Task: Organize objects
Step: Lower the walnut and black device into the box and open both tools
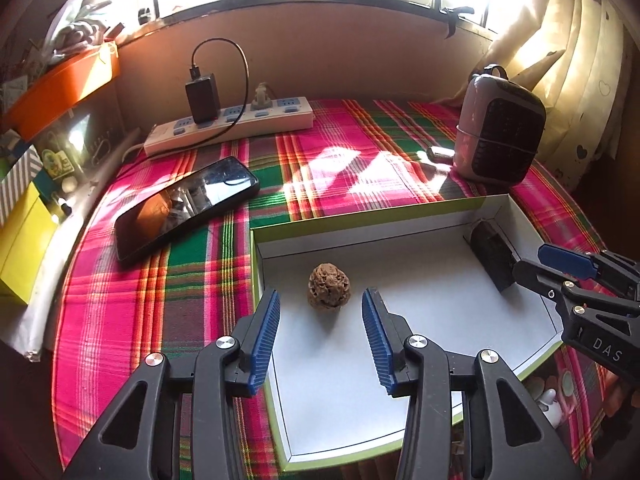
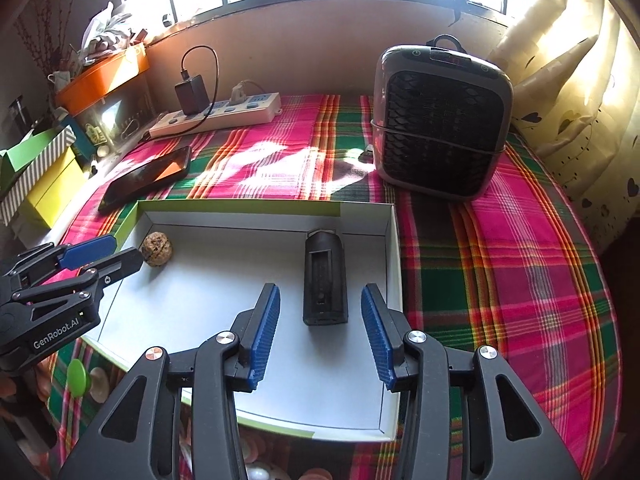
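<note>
A shallow white box with a green rim (image 1: 360, 218) (image 2: 394, 248) lies on the plaid cloth. A brown walnut (image 1: 323, 288) (image 2: 157, 254) rests inside it near the left wall. A black rectangular device (image 2: 324, 278) (image 1: 494, 258) lies inside near the right wall. My left gripper (image 1: 320, 320) is open and empty, just in front of the walnut. My right gripper (image 2: 320, 320) is open and empty, its fingers either side of the device's near end without touching it.
A black phone (image 1: 186, 206) (image 2: 146, 178) lies left of the box. A white power strip (image 1: 228, 126) (image 2: 216, 116) with a charger sits at the back. A grey heater (image 1: 500, 132) (image 2: 442, 120) stands at back right. Boxes and an orange bin (image 1: 60, 88) crowd the left edge.
</note>
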`<action>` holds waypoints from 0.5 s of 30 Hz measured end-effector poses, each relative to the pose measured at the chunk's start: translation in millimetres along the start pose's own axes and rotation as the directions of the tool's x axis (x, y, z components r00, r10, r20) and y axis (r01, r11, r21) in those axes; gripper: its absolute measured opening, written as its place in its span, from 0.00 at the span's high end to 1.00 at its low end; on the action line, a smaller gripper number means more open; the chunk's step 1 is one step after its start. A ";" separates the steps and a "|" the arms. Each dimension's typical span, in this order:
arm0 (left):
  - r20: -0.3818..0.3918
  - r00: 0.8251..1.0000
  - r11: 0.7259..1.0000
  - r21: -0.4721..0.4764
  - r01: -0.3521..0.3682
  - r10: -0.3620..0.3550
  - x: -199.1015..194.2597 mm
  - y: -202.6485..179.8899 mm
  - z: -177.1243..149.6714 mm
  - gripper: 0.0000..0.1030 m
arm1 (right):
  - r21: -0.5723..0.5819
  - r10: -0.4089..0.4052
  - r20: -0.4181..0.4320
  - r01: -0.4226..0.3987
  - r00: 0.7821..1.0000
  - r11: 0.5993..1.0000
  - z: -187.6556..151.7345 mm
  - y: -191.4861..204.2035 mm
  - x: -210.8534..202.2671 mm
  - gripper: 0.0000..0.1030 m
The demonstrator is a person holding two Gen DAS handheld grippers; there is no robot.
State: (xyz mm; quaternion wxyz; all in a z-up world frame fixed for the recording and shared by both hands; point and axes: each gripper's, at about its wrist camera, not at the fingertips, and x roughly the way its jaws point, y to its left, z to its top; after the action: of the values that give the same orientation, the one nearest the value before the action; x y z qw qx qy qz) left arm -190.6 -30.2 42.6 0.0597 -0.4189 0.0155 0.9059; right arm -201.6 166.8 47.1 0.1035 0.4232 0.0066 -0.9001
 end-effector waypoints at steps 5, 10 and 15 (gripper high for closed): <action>0.017 1.000 1.000 0.000 -0.016 0.016 -11.7 1.5 -6.7 0.60 | 0.011 -0.001 0.017 0.001 1.000 1.000 -3.9 -2.6 -9.6 0.57; 0.039 0.999 1.000 -0.005 -0.029 0.029 -23.0 3.7 -13.7 0.60 | 0.013 -0.005 0.036 0.005 0.999 1.000 -9.7 -4.4 -20.1 0.57; 0.056 0.998 0.999 -0.010 -0.039 0.040 -33.2 4.7 -21.2 0.60 | 0.008 -0.003 0.050 0.003 0.999 1.000 -16.8 -4.3 -31.0 0.57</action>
State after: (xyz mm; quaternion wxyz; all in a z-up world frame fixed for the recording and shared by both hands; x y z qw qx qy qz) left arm -153.8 -39.7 54.0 0.0404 -0.3930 0.0183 0.9185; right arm -170.4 178.3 59.6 0.1007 0.4008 0.0010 -0.9106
